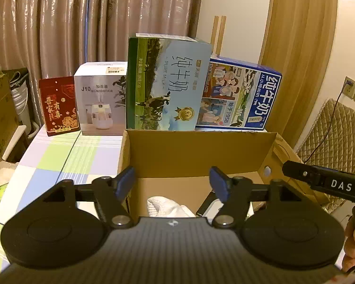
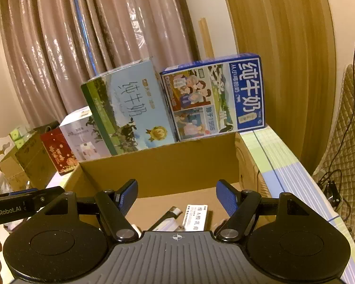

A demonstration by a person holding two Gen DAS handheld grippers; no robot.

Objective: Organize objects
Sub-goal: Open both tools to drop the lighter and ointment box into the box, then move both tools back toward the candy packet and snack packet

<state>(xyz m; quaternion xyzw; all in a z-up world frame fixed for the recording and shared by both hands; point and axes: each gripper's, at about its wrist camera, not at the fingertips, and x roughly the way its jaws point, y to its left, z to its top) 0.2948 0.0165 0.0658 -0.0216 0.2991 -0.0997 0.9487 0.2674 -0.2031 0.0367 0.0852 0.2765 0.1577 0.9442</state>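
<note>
Open brown cardboard box (image 1: 196,151) on checked table (image 1: 59,156), below both spread, empty hand-held grippers, left (image 1: 171,181), right (image 2: 177,196).

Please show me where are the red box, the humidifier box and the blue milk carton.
red box (image 1: 59,106), left wrist view, front face.
humidifier box (image 1: 100,99), left wrist view, front face.
blue milk carton (image 2: 215,97), right wrist view, front face.

Black claws (image 1: 171,184) (image 2: 177,197), blue pads, silver screws.
</note>
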